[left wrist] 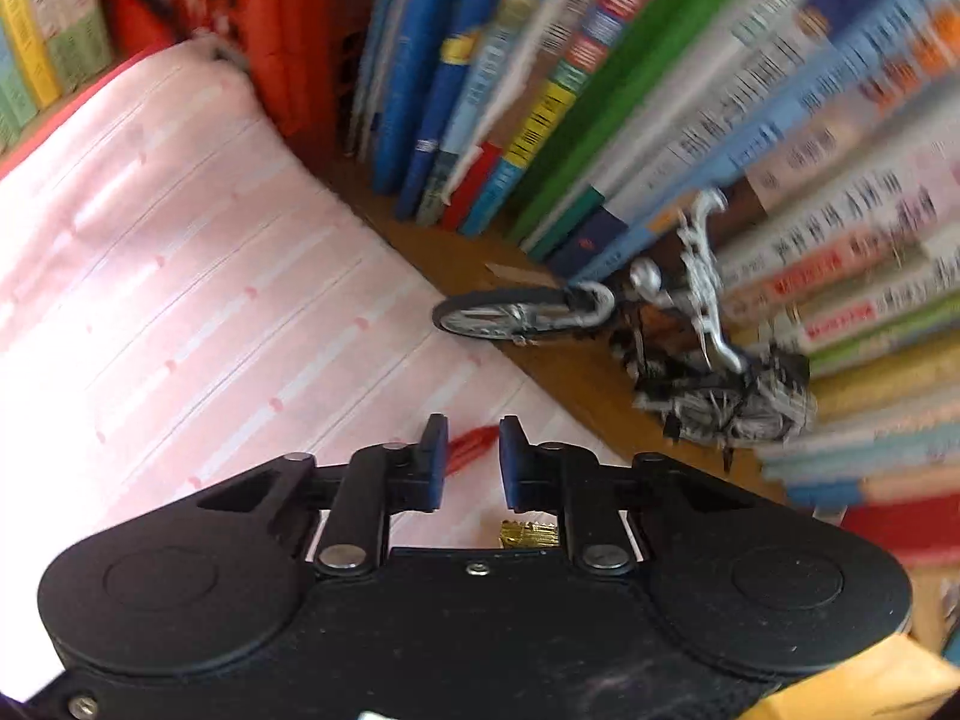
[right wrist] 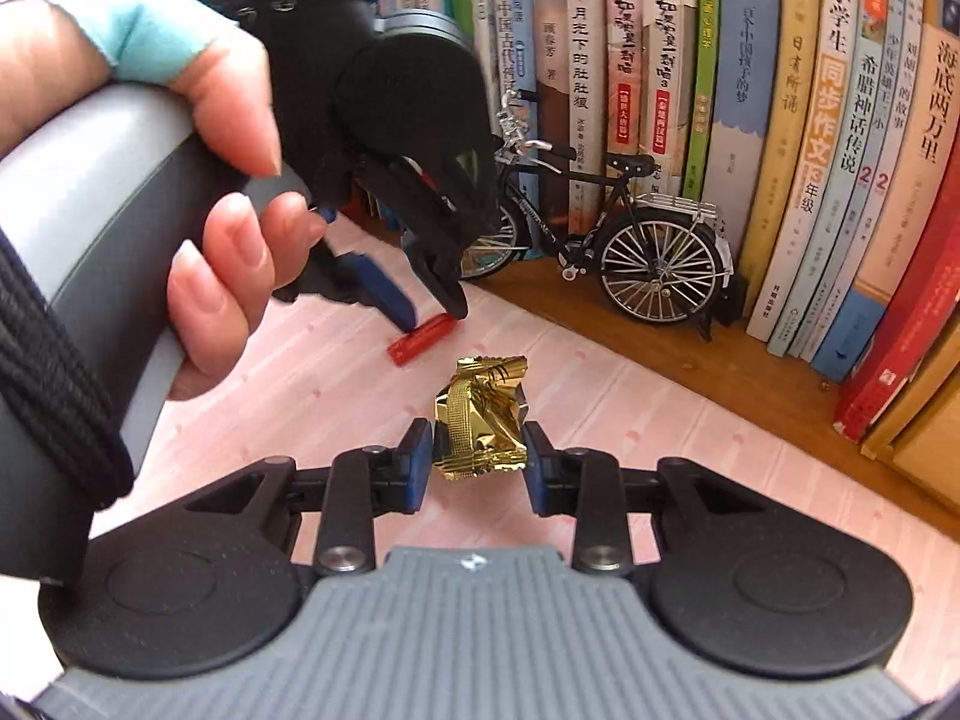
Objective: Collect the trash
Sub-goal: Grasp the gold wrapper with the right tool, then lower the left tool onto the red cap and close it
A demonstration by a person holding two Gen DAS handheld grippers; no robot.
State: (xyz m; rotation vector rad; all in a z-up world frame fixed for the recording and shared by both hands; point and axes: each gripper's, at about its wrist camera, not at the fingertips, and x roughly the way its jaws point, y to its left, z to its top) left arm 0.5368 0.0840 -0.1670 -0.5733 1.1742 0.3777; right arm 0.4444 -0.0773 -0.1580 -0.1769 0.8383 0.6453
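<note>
A crumpled gold foil wrapper point(right wrist: 480, 420) lies on the pink striped cloth point(right wrist: 630, 468). My right gripper point(right wrist: 480, 441) is shut on it, with both pads against its sides. Just beyond it lies a small red wrapper point(right wrist: 417, 341). My left gripper point(right wrist: 432, 313), held by a person's hand point(right wrist: 228, 192), points steeply down with its fingertips closed on the red wrapper's far end. In the left wrist view the red wrapper point(left wrist: 473, 449) spans the narrow gap of the left gripper point(left wrist: 474, 438). The gold wrapper point(left wrist: 528, 534) peeks out under the gripper body.
A model bicycle point(right wrist: 630, 228) point(left wrist: 678, 348) stands on the wooden shelf point(right wrist: 690, 360) just behind the cloth's edge. A row of upright books point(right wrist: 780, 120) point(left wrist: 600, 90) forms a wall behind it. The pink cloth point(left wrist: 180, 270) stretches away to the left.
</note>
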